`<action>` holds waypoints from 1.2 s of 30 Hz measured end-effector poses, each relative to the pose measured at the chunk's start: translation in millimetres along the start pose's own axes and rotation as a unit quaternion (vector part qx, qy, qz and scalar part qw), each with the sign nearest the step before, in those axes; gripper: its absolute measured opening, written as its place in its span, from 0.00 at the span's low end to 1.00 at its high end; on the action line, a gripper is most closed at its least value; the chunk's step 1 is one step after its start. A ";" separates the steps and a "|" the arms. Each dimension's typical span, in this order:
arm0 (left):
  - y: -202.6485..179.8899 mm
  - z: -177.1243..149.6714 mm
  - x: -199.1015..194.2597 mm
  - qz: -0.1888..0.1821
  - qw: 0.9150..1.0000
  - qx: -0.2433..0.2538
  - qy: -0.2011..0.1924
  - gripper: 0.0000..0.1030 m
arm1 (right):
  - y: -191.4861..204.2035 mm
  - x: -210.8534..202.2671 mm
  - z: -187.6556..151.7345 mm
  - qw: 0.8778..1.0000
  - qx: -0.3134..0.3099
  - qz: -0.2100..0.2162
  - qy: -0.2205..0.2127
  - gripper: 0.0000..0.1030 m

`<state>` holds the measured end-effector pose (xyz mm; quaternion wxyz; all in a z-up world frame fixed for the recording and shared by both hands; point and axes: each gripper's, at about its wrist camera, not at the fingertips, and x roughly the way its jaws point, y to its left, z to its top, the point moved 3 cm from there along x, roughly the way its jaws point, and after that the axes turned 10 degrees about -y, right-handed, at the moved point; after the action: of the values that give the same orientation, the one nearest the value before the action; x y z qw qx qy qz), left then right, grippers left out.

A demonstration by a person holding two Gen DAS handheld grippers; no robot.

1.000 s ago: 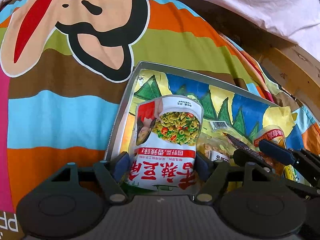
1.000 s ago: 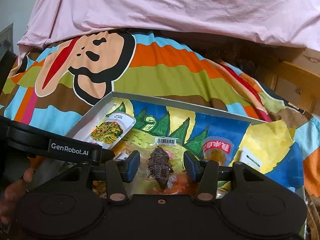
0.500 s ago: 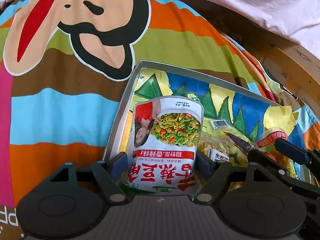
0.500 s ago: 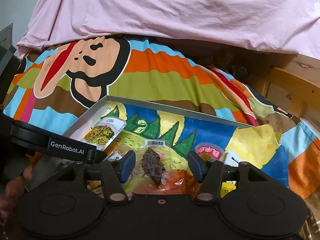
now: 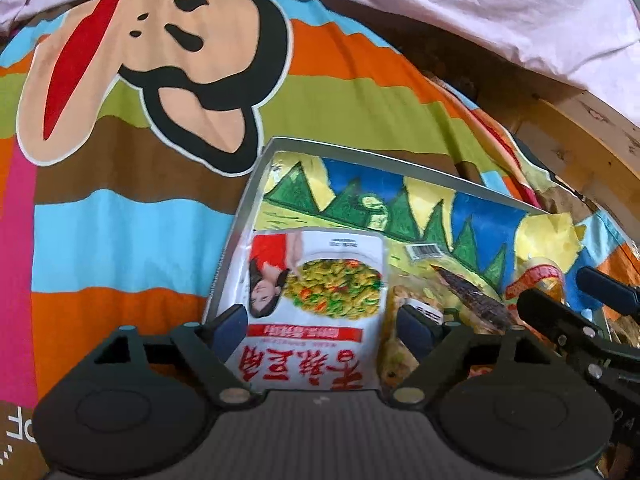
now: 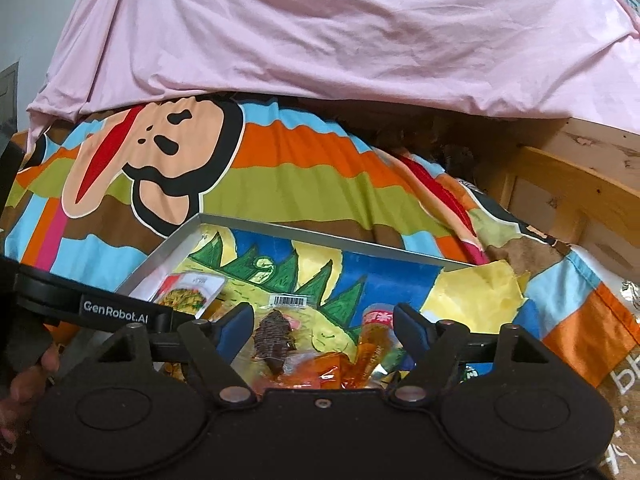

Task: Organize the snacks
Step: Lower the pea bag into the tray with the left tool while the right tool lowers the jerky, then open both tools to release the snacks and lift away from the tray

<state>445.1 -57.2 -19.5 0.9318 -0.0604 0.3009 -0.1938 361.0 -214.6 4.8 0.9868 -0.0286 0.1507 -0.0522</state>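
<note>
A grey metal tray (image 5: 244, 216) with a painted mountain lining lies on the striped blanket and holds several snack packs. My left gripper (image 5: 322, 326) is open, its blue pads on either side of a white and red pea snack bag (image 5: 316, 300) lying in the tray's left part. My right gripper (image 6: 324, 326) is open above the tray (image 6: 320, 238), over a clear pack with a dark brown snack (image 6: 274, 334) and orange packets (image 6: 340, 368). The pea bag (image 6: 192, 294) shows at left in the right wrist view. The right gripper (image 5: 576, 300) shows at the right edge of the left wrist view.
A striped cartoon-monkey blanket (image 6: 168, 168) covers the bed, with a pink sheet (image 6: 320, 32) behind. A wooden frame (image 6: 568, 196) stands at right. A jar with a red label (image 6: 378, 330) lies in the tray. The other hand-held gripper's bar (image 6: 92, 304) crosses at left.
Both grippers have pulled back and risen a little, so more of the blanket and pink sheet shows. Both stay open. The snacks have not moved.
</note>
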 end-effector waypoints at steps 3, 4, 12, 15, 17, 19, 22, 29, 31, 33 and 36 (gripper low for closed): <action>-5.0 -1.0 -3.4 -0.001 1.000 0.011 -0.003 0.84 | -1.8 -4.8 1.4 1.000 0.001 -0.003 -0.003 0.80; -6.1 -1.2 -4.8 -0.002 1.000 0.013 -0.004 0.85 | -2.7 -6.5 2.0 1.000 0.001 -0.005 -0.004 0.81; -6.4 -0.1 -19.6 -0.001 1.000 0.010 -0.027 0.90 | -13.1 -20.7 9.0 1.000 0.013 -0.014 -0.016 0.84; -7.6 0.0 -27.3 0.002 0.999 0.014 -0.042 0.95 | -14.1 -26.0 10.3 1.000 0.015 -0.013 -0.019 0.88; -8.9 -0.9 -32.2 0.003 0.999 0.017 -0.048 0.97 | -15.5 -30.6 11.1 0.999 0.020 -0.014 -0.023 0.91; -10.4 -2.3 -36.8 0.005 0.998 0.021 -0.052 0.98 | -16.4 -34.6 11.8 0.999 0.021 -0.017 -0.024 0.92; -12.1 -3.4 -43.0 0.010 0.998 0.025 -0.059 0.99 | -18.6 -39.6 12.0 0.999 0.026 -0.022 -0.022 0.96; -14.7 -2.5 -54.7 0.016 0.997 0.026 -0.065 0.99 | -25.3 -55.0 16.3 0.998 0.035 -0.028 -0.032 0.99; -15.1 -1.9 -58.4 0.019 0.997 0.020 -0.068 0.99 | -27.0 -59.1 16.7 0.998 0.035 -0.030 -0.033 0.99; -15.7 -1.6 -62.8 0.021 0.997 0.017 -0.071 0.99 | -29.0 -63.9 17.0 0.998 0.036 -0.031 -0.034 0.99; -17.4 -1.9 -71.6 0.030 0.996 0.017 -0.078 0.99 | -32.3 -70.3 17.3 0.998 0.042 -0.033 -0.036 0.99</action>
<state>385.1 -44.7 21.4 0.9587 -0.0503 0.2256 -0.1655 296.4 -238.1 44.3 0.9896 0.0061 0.1121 -0.0895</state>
